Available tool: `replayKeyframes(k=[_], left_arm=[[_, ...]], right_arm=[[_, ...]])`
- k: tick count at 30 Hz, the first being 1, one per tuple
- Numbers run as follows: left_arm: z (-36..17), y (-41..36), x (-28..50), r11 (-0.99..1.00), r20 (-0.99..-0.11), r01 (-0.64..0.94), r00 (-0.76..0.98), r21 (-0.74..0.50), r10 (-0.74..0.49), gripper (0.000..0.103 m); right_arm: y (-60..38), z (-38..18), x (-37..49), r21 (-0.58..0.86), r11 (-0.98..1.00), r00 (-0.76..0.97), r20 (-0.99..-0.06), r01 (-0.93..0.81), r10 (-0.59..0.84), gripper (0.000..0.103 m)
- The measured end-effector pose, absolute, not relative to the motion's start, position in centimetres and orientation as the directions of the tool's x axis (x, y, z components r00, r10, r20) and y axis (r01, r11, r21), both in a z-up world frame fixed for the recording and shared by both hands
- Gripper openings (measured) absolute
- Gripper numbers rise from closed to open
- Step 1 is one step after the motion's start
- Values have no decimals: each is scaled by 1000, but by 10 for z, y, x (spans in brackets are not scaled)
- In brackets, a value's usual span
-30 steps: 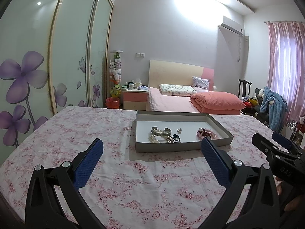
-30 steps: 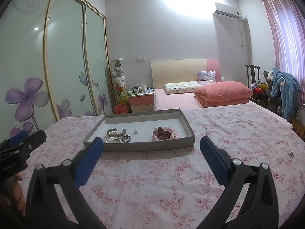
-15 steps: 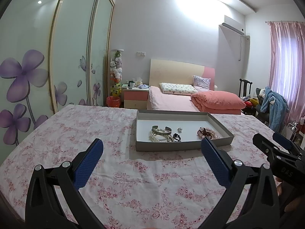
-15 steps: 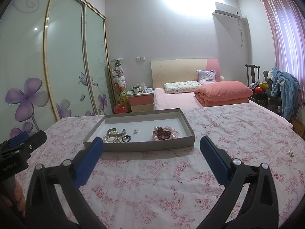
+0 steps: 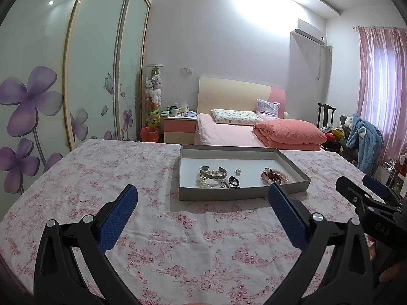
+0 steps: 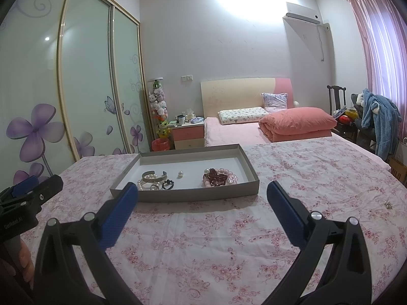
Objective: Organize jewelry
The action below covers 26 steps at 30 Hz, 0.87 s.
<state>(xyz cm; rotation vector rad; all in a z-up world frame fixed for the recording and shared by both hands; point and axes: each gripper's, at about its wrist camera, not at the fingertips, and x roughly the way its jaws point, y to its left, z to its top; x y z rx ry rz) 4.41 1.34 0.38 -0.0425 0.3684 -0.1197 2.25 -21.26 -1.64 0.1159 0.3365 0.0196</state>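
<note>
Here the grey tray [image 6: 178, 195] serves as the landmark: it lies on the floral tablecloth [image 6: 229, 241] with its long axis running left to right across both views, its open side up so pieces can be laid flat. Inside, toward its left end, a silver cuff [image 6: 154, 176] rests against a pearl bracelet [image 6: 147, 185]; a pink bead bracelet [image 6: 220, 178] sits toward its right end. One small stray piece [image 6: 388, 204] lies well right of the tray, probably awaiting collection. The left gripper [image 5: 203, 213] and right gripper [image 6: 202, 211] hover short of the tray's near wall, fingers spread wide and empty.
</note>
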Motion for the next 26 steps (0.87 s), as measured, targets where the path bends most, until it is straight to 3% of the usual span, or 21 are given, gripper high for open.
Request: replayKeyframes(k=[26], left_arm=[[3,10,45,991,-367,114,921,-65,-131,101]], right_arm=[[-214,-18,23,120,993,941,-335,2,39,99]])
